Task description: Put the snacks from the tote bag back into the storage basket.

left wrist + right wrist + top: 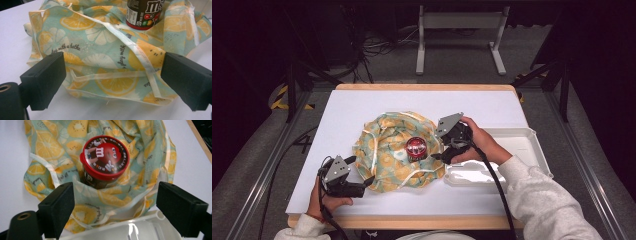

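A crumpled lemon-print cloth [389,150] lies in the middle of the white table. On it stands an M&M's tub [416,148] with a red lid [105,157]; folds of the cloth [110,195] rise around its base. My left gripper [362,186] is open at the cloth's near left corner, and a hemmed fold [112,80] lies between its jaws, untouched. My right gripper [443,155] is open just right of the tub, jaws spread either side of it above the cloth's right edge. The tub's brown side [143,13] stands beyond the fold.
A clear plastic tray [517,150] lies at the table's right, under my right hand; its rim [125,230] is just below the right gripper. The wooden table edge [412,222] runs along the front. Bare white surface [362,105] lies behind the cloth.
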Tool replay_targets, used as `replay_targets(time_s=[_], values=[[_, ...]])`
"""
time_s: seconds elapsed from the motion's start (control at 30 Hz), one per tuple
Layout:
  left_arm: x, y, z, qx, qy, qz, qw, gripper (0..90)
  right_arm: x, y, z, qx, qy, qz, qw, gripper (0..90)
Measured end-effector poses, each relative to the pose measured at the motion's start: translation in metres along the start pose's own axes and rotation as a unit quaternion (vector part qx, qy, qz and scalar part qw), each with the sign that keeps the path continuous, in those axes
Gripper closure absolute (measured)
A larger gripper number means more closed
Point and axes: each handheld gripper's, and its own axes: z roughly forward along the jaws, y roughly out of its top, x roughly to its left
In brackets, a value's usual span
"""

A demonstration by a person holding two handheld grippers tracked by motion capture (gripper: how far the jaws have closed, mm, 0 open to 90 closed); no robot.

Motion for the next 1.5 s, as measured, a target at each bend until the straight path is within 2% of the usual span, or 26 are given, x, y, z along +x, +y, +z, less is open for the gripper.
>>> replay_targets(time_s=[0.23, 0.53, 0.73, 0.93, 1.1, 1.17, 1.23, 1.37, 1.5], values=[[0.0, 0.0, 0.0, 0.001, -0.001, 0.0, 1.0, 6.9, 0.001, 0.018, 0.018, 0.008, 0.014, -0.008, 0.9998, 15.6], [0.0, -0.001, 0.0, 0.002, -0.002, 0.001, 1.0, 6.9, 0.005, 0.031, 0.035, 0.026, 0.032, -0.015, 0.9991, 14.4], [0.0, -0.001, 0.0, 0.002, -0.002, 0.001, 1.0, 6.9, 0.006, 0.035, 0.048, 0.044, 0.035, -0.021, 0.9982, 14.3], [0.0, -0.001, 0.0, 0.003, 0.001, 0.002, 1.0, 6.9, 0.004, 0.039, 0.055, 0.045, 0.047, -0.019, 0.9977, 14.0], [0.001, -0.002, 0.0, 0.006, 0.001, 0.005, 1.0, 7.0, 0.002, 0.043, 0.062, 0.068, 0.044, -0.018, 0.9966, 15.2], [0.001, -0.002, 0.0, 0.007, 0.001, 0.004, 1.0, 6.9, 0.002, 0.044, 0.066, 0.077, 0.036, -0.017, 0.9962, 15.1], [0.0, -0.002, 0.0, 0.005, 0.001, 0.004, 1.0, 7.0, 0.001, 0.045, 0.069, 0.084, 0.044, -0.013, 0.9954, 15.1], [0.001, -0.002, 0.0, 0.007, 0.001, 0.002, 1.0, 7.0, -0.001, 0.046, 0.074, 0.101, 0.047, -0.015, 0.9937, 23.0], [0.001, -0.002, 0.0, 0.007, 0.001, 0.002, 1.0, 7.0, -0.002, 0.046, 0.075, 0.102, 0.049, -0.016, 0.9934, 23.3]])
